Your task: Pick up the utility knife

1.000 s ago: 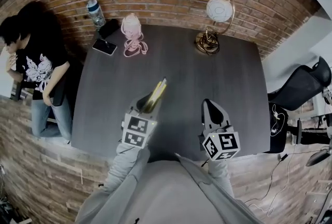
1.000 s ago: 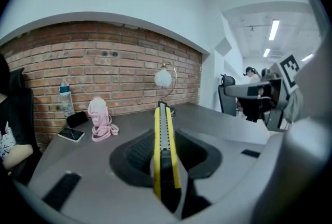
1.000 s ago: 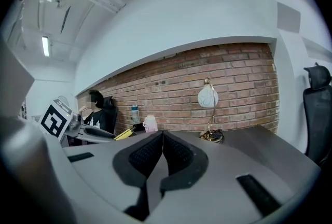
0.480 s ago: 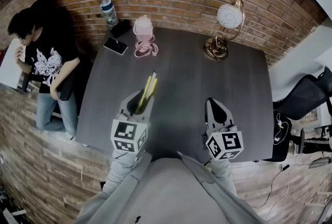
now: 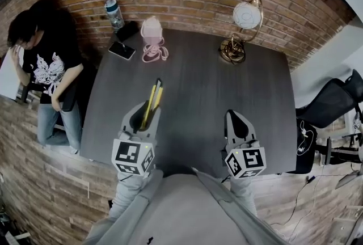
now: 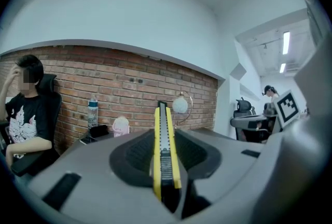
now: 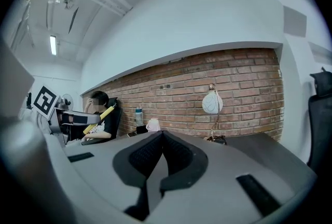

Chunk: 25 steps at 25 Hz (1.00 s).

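Head view: left gripper [image 5: 145, 117] grasps the knife [image 5: 152, 97], risen above the counter [image 5: 227, 88]; right gripper [image 5: 236, 117] clenched empty; pickup looks done.

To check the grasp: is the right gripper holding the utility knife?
No, the right gripper is shut and empty; the left gripper clamps the yellow utility knife.
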Each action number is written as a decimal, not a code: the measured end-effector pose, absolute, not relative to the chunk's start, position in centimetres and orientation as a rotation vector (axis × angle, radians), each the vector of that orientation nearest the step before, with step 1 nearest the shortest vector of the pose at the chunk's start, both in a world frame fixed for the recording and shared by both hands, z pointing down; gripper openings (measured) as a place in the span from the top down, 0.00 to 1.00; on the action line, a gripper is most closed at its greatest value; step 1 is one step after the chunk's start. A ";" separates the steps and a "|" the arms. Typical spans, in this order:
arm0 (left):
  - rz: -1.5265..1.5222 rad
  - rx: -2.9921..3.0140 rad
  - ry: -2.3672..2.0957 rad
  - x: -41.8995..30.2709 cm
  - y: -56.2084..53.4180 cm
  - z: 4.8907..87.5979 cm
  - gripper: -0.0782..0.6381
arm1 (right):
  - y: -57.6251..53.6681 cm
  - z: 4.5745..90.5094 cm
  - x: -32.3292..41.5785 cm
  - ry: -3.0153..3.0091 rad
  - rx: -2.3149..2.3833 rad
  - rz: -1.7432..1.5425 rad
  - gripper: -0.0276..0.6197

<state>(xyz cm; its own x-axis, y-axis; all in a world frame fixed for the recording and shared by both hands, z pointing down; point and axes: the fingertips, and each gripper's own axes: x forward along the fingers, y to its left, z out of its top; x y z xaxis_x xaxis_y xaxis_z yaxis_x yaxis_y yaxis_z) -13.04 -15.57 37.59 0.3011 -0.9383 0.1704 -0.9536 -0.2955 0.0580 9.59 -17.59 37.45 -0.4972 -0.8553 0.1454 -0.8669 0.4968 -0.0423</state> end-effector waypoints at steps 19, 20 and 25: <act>0.174 2.431 -1.717 -11.3 -14.4 38.3 0.71 | -15.7 37.6 11.0 -2.627 1.562 0.185 0.93; 0.175 2.431 -1.715 -11.3 -14.3 38.3 0.71 | -15.6 37.6 10.9 -2.626 1.557 0.185 0.93; 0.185 2.432 -1.705 -11.3 -14.0 38.5 0.71 | -15.2 37.9 10.3 -2.625 1.537 0.186 0.93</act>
